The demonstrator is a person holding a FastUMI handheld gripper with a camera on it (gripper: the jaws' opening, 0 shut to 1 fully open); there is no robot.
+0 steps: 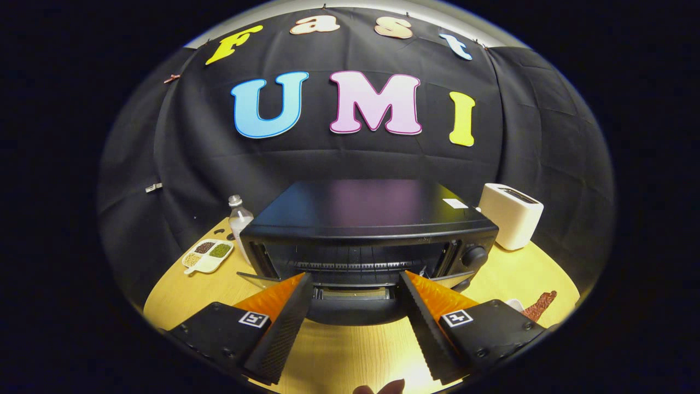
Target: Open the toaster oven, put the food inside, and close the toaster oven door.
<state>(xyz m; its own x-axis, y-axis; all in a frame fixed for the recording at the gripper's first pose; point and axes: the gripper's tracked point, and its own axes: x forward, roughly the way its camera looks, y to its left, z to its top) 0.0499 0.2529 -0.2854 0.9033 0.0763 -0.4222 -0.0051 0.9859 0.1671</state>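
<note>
**Gripper spread before the open oven**

Fingers of my one gripper [355,279] stand wide apart, holding nothing, their tips at either side of the lowered glass door [353,298] of the single black toaster oven [372,230]. I count one knob [474,255] on its front and a white sticker [455,203] on top, too small to read. Beside the oven on one side stand one clear bottle [239,219] and one white divided dish [208,255] with three fillings. On the other side sits one cream pop-up toaster [511,215], and one reddish strip of food [540,305] lies on the wooden table [350,350].
</note>
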